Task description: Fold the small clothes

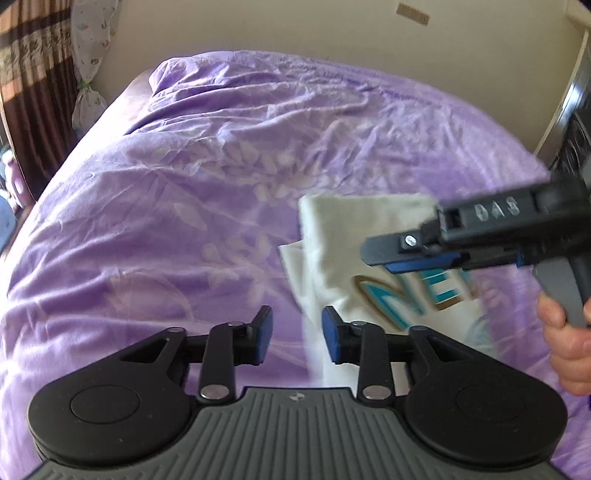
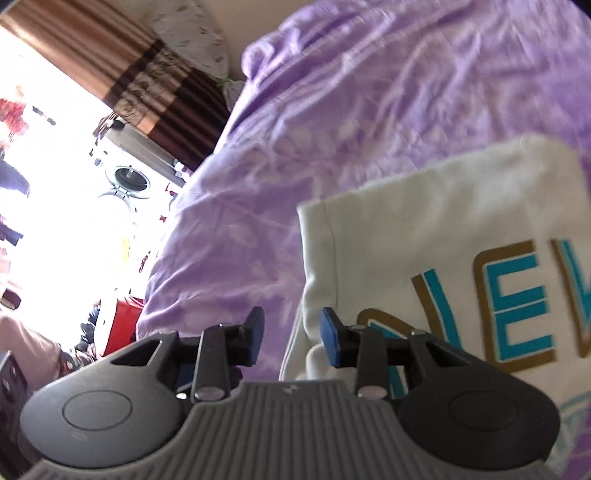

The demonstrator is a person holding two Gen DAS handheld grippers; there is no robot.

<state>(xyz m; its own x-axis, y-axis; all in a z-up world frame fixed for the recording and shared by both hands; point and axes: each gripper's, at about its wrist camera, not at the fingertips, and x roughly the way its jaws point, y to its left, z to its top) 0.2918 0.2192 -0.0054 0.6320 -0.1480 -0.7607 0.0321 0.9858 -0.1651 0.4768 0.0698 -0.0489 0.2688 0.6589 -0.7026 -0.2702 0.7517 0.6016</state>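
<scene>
A small white shirt (image 1: pixel 332 236) with teal and gold letters lies partly folded on the purple bedspread (image 1: pixel 184 184). My left gripper (image 1: pixel 297 334) is open and empty, just left of the shirt's near edge. My right gripper (image 1: pixel 380 260) comes in from the right above the shirt, seen side-on there. In the right wrist view the right gripper (image 2: pixel 291 339) is open and empty over the shirt's (image 2: pixel 443 221) left edge, above the bedspread (image 2: pixel 332 110).
A cream wall (image 1: pixel 295 29) stands behind the bed. Brown striped curtains (image 1: pixel 33 92) hang at the left. A dark headboard (image 1: pixel 576 122) is at the right. A washing machine (image 2: pixel 127 177) and a red box (image 2: pixel 123 325) stand beside the bed.
</scene>
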